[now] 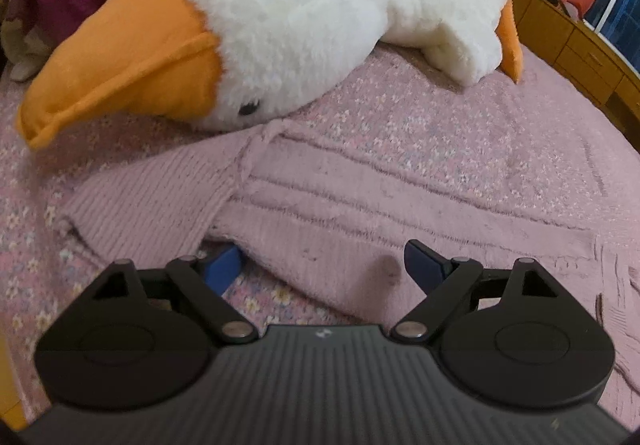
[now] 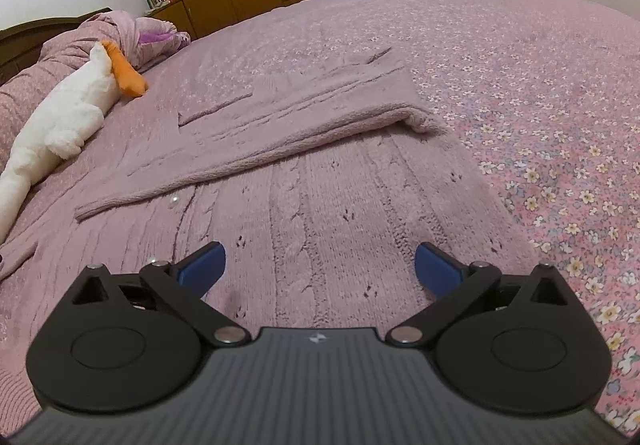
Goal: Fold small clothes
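Floral bedspread [image 2: 560, 125] holds the pink knit sweater [image 2: 320, 205] just beside the plush goose [image 1: 260, 45]; both your left gripper [image 1: 324, 265] and right gripper [image 2: 318, 265] gape wide, empty, so pinch the hem edge squarely before lifting

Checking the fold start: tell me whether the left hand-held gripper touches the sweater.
Touching. The left wrist view shows the hand-held gripper open, one finger tucked beneath the sweater edge.
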